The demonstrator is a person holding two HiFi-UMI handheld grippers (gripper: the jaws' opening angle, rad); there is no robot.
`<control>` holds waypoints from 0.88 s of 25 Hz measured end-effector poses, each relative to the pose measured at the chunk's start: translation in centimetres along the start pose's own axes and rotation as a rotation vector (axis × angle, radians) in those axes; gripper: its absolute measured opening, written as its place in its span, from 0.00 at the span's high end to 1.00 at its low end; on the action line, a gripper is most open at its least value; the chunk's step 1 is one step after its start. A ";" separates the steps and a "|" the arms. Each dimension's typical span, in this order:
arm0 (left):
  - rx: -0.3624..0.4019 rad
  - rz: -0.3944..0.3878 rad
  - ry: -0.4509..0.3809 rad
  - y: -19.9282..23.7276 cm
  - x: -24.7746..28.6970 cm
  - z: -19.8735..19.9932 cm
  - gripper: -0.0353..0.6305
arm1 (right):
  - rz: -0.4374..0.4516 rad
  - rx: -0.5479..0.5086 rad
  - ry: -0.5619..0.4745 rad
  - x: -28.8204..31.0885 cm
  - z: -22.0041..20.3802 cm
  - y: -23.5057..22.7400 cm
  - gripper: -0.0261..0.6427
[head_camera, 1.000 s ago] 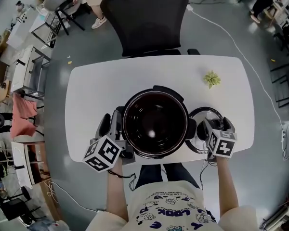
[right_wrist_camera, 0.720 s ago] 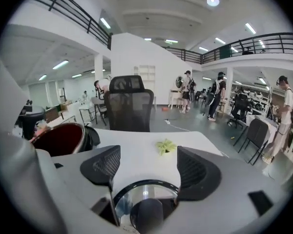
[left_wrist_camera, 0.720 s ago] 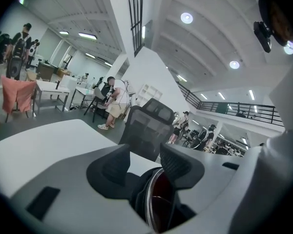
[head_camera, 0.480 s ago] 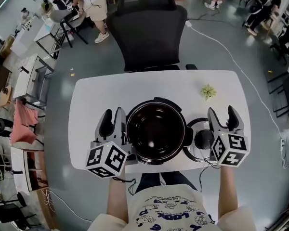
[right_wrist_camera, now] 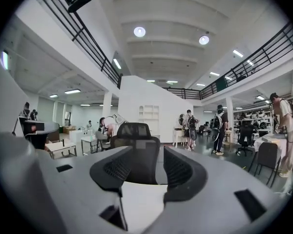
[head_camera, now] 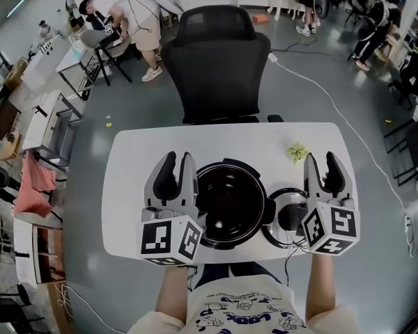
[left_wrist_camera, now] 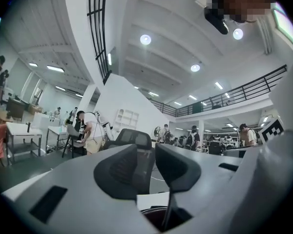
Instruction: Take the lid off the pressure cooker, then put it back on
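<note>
The black pressure cooker (head_camera: 231, 204) stands uncovered in the middle of the white table (head_camera: 139, 186), its dark inner pot showing. Its round lid (head_camera: 287, 218) with a black knob lies flat on the table just right of the cooker. My left gripper (head_camera: 178, 160) hovers raised at the cooker's left and points level; its jaws have just been closing, with a gap and nothing between them (left_wrist_camera: 149, 160). My right gripper (head_camera: 321, 160) hangs raised over the lid's right side, jaws likewise just closing partway, nothing between them (right_wrist_camera: 149, 167). The cooker's rim (left_wrist_camera: 154, 213) peeks below the left jaws.
A small green plant (head_camera: 297, 151) sits on the table's far right part. A black office chair (head_camera: 219, 61) stands behind the table. A power cable (head_camera: 334, 54) runs across the floor at the right. People and desks fill the background.
Both grippers have risen from table height beside the cooker and now point level. Their jaws stand narrower than before. Cooker and lid have not moved.
</note>
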State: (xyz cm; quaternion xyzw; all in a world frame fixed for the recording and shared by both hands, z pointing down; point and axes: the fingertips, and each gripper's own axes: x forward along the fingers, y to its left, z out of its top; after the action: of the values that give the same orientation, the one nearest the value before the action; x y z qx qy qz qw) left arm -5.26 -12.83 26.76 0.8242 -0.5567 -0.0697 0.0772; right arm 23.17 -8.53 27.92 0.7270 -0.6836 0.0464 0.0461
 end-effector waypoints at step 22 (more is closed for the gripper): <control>0.143 -0.019 -0.105 -4.2 -0.6 2.8 0.93 | -0.061 -0.039 -0.145 -2.5 2.9 0.3 0.94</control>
State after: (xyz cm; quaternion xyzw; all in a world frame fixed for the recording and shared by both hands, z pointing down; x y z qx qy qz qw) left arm -2.28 -10.85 23.16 0.8280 -0.5557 -0.0736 -0.0120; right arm 22.73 -6.43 24.71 0.7478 -0.6635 -0.0214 0.0120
